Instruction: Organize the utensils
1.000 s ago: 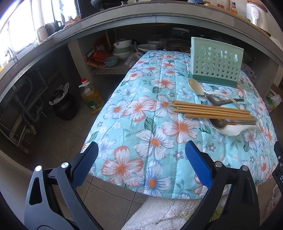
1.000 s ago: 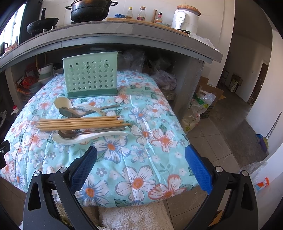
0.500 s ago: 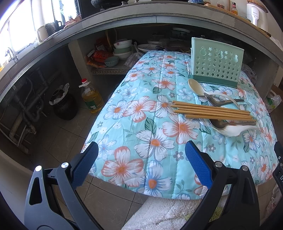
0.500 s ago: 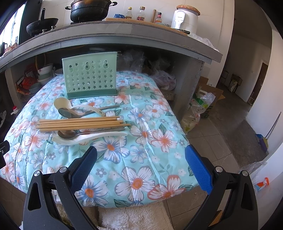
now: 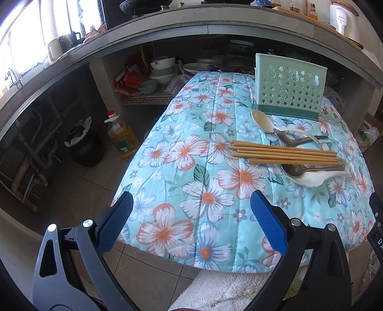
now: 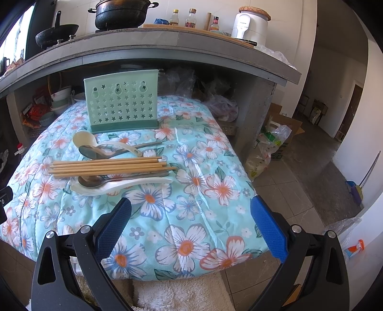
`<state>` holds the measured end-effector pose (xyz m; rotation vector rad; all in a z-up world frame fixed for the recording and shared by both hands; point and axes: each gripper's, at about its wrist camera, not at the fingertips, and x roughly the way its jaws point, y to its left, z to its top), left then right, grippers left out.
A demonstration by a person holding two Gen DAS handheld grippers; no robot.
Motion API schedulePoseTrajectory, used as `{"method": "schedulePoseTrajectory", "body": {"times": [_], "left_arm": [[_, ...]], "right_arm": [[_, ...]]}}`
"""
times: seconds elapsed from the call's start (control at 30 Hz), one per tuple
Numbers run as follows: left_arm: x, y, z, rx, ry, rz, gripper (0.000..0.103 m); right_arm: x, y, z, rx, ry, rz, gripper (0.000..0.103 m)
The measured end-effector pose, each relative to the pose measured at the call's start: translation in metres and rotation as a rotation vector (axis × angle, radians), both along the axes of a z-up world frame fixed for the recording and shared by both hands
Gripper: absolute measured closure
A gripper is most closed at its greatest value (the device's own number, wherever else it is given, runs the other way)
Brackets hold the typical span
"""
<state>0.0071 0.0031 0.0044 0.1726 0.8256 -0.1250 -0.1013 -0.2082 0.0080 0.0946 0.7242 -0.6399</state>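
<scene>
Both claws are spread wide and empty, left gripper point(image 5: 191, 215) and right gripper point(image 6: 191, 217) hovering off the near edge of the quilt point(image 6: 191, 215). The chopsticks point(image 6: 110, 165) lie bundled just in front of the green holder point(image 6: 122, 104), spoons either side. They're probably light, stiff and roll-prone, so I'd pinch mid-length.

This is a home kitchen. A grey counter point(image 6: 182, 45) curves across 12 o'clock, carrying a black pot point(image 6: 121, 13), a wok point(image 6: 56, 32), sauce bottles point(image 6: 191, 18) and a white appliance point(image 6: 250, 22). Under it, at 10 o'clock, a shelf point(image 5: 146, 98) holds stacked bowls point(image 5: 162, 69) and packets. In the left wrist view an oil bottle point(image 5: 122, 136) and a lined bin point(image 5: 83, 146) stand on the tiled floor point(image 5: 79, 189) at 9 o'clock, by drain pipes point(image 5: 31, 165) beneath a window-side sink. A doorway point(image 6: 335, 100) opens at 3 o'clock.
</scene>
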Motion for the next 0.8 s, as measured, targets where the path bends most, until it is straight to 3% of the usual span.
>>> {"method": "schedulePoseTrajectory", "body": {"times": [0.3,0.4,0.6,0.8], "left_arm": [[0.012,-0.009,-0.001,-0.062,0.058,-0.092,0.008],[0.012,-0.016,-0.001,-0.059,0.036,-0.127,0.008],[0.022,-0.025,-0.002,-0.198,0.078,-0.217,0.008],[0.030,-0.040,-0.008,-0.285,0.111,-0.301,0.008]], "right_arm": [[0.003,0.002,-0.002,0.006,-0.007,0.014,0.006],[0.004,0.004,-0.008,0.011,-0.014,0.020,0.006],[0.003,-0.002,-0.017,0.020,-0.029,0.010,0.006],[0.002,-0.011,-0.024,0.023,-0.061,0.011,0.006]]}}
